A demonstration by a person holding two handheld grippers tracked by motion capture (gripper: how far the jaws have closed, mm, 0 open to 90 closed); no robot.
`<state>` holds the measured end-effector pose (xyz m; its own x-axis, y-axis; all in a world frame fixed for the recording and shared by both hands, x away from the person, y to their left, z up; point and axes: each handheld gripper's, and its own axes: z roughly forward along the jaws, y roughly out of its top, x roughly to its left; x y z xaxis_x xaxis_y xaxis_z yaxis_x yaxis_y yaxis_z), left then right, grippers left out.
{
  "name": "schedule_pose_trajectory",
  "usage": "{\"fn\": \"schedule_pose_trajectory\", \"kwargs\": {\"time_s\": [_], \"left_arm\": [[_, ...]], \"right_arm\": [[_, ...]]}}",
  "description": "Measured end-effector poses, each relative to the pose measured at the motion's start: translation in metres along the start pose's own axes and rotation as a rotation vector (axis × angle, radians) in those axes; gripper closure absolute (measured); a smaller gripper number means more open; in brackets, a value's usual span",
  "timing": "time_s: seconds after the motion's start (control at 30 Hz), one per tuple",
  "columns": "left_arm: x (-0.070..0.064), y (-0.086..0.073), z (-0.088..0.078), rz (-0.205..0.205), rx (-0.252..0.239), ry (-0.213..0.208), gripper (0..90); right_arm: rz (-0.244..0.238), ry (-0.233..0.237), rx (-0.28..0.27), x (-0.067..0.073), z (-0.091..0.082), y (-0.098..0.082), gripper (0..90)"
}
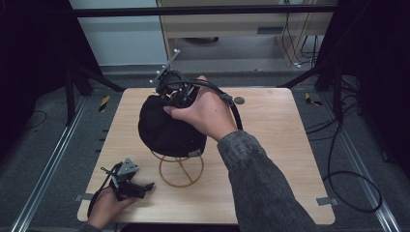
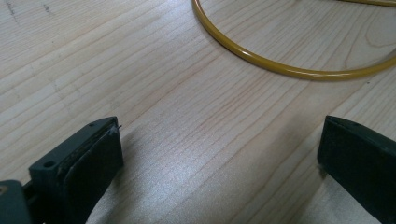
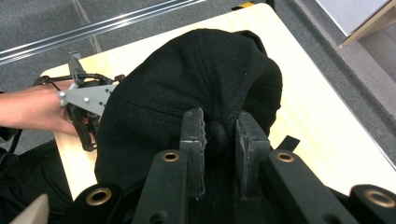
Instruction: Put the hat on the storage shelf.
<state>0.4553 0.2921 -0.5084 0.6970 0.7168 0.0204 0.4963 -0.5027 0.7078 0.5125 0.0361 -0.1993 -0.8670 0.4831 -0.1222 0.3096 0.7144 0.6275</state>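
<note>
A black cap [image 1: 164,128] sits over a yellow wire stand [image 1: 181,171] in the middle of the wooden table [image 1: 275,145]. My right gripper [image 1: 180,96] comes down on the cap's crown from the far side. In the right gripper view its jaws pinch the cap [image 3: 196,70] at the top button, so the right gripper [image 3: 219,133] is shut on it. My left gripper [image 1: 147,186] rests low at the table's near left corner, pointing at the stand's base. In the left gripper view the left gripper [image 2: 219,140] stands wide open over bare wood, short of the yellow base ring [image 2: 280,69].
The table's edges drop to grey floor with metal rails [image 1: 46,174] on both sides. Black cables [image 1: 348,183] lie on the floor at the right. A small dark disc [image 1: 239,100] lies near the table's far edge. Bare wood spreads to the right of the stand.
</note>
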Motion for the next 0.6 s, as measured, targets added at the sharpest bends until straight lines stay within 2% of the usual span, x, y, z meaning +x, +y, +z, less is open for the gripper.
{"fn": "schedule_pose_trajectory", "kwargs": {"time_s": [0.6], "left_arm": [[0.000, 0.000, 0.000, 0.003, 0.000, 0.002, 0.0]], "right_arm": [[0.002, 0.003, 0.037, -0.001, 0.014, -0.003, 75.2]]}}
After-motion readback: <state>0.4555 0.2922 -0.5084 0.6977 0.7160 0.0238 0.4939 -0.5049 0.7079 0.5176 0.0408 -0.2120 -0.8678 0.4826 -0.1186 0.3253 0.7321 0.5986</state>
